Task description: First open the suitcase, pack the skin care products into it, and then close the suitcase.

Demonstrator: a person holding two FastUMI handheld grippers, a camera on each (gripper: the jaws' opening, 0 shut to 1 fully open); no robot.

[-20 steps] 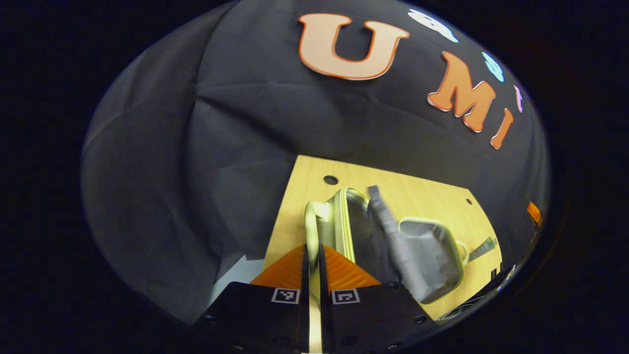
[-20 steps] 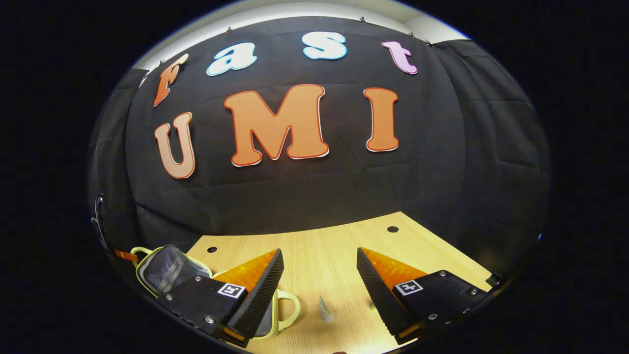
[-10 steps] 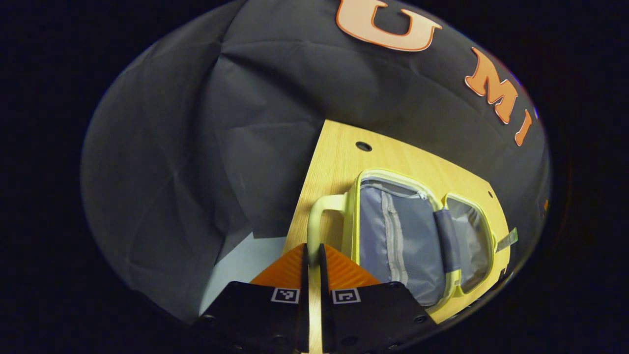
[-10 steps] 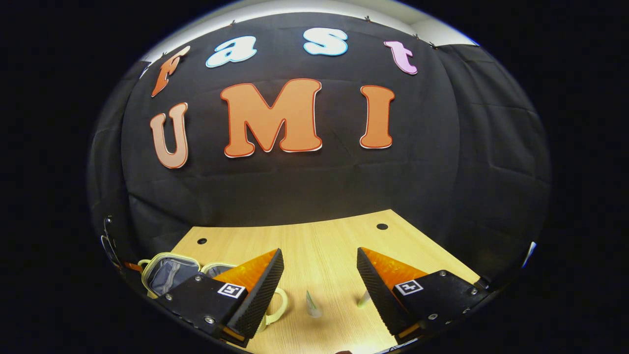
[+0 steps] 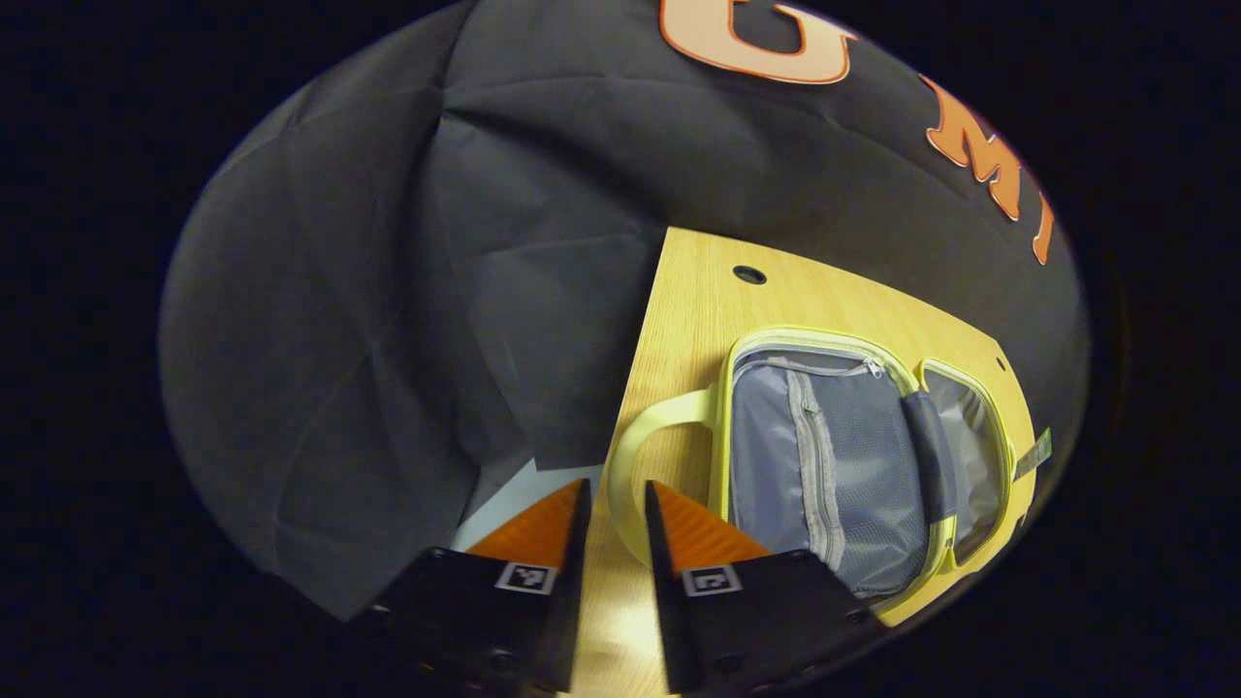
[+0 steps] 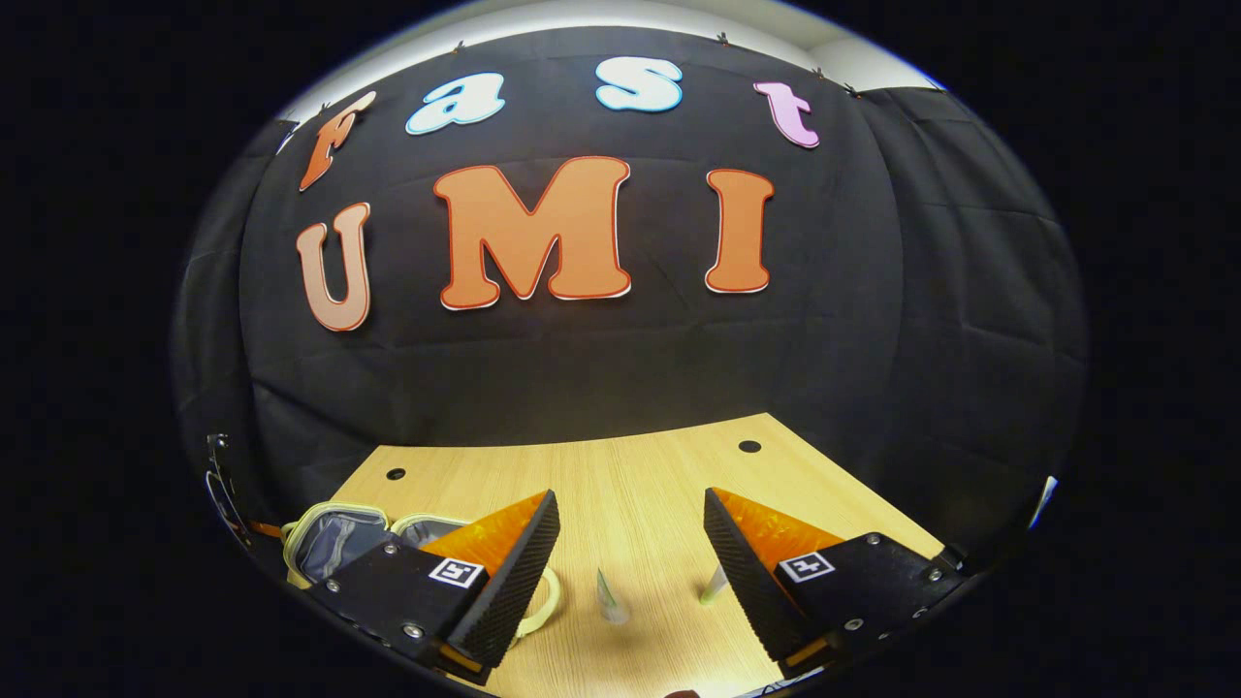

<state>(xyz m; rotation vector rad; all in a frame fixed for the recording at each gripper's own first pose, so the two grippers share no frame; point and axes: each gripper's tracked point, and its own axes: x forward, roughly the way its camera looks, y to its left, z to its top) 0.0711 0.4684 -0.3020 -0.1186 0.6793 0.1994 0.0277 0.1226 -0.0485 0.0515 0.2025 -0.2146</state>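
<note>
The bench [image 6: 640, 485] carries everything. On its left part, seen from the right gripper view, the suitcase [image 5: 853, 456] lies fully open, both halves flat with the grey lining up. In the left gripper view its long axis runs away from the camera, and its pale handle [image 5: 645, 436] curves out of the near half toward the left gripper [image 5: 611, 509].

The skin care products are two small tubes, one greyish tube [image 6: 609, 596] and one pale tube [image 6: 715, 585]. They stand or lean on the bench just ahead of the right gripper [image 6: 630, 538], one between its jaws and one touching or just beside the right finger; I cannot tell which. So the right gripper is the nearer one for the coming pick, I judge, and the open suitcase lies to its left, near.

The jaws of the right gripper are wide apart and hold nothing. The jaws of the left gripper are slightly apart; the handle loop lies just beside the right finger and is not pinched.

Half a second ago the left jaws were closed on the handle and the lid was already down; one second ago the lid was half raised. The right gripper is almost unchanged.
</note>
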